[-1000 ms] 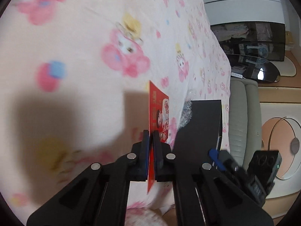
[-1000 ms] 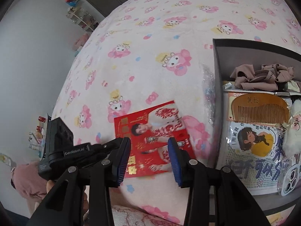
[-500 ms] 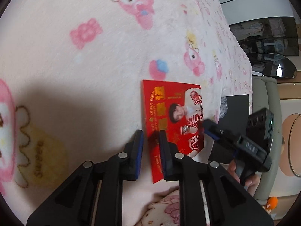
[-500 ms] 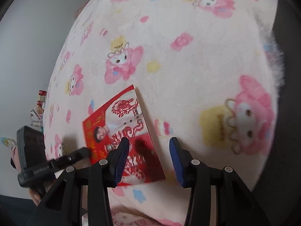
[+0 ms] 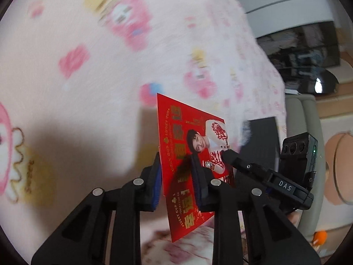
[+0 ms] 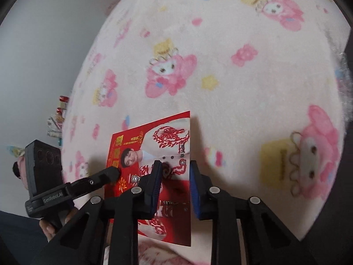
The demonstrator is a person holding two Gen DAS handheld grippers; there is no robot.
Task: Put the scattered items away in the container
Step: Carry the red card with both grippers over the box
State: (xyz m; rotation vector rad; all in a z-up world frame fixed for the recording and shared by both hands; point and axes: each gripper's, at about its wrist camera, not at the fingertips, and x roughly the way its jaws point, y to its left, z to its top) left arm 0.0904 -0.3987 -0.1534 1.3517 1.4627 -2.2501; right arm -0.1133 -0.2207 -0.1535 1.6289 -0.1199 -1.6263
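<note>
Item: red printed card (image 5: 176,128) bearing a portrait and gold lettering, standing tilted on edge over the pink cartoon-print fleece blanket (image 5: 88,84), near the black container (image 5: 261,132) but not in it. Left gripper (image 5: 175,161) is straddling the card's near end; its jaws have just been opening and are standing apart, the card's edge lying just beside one blue pad (image 5: 157,183), with a gap to the other. Right gripper (image 6: 175,165) is bracketing the card's opposite long edge; its jaws have just been closing yet are showing a clear gap, neither pad visibly pressing the card.
</note>
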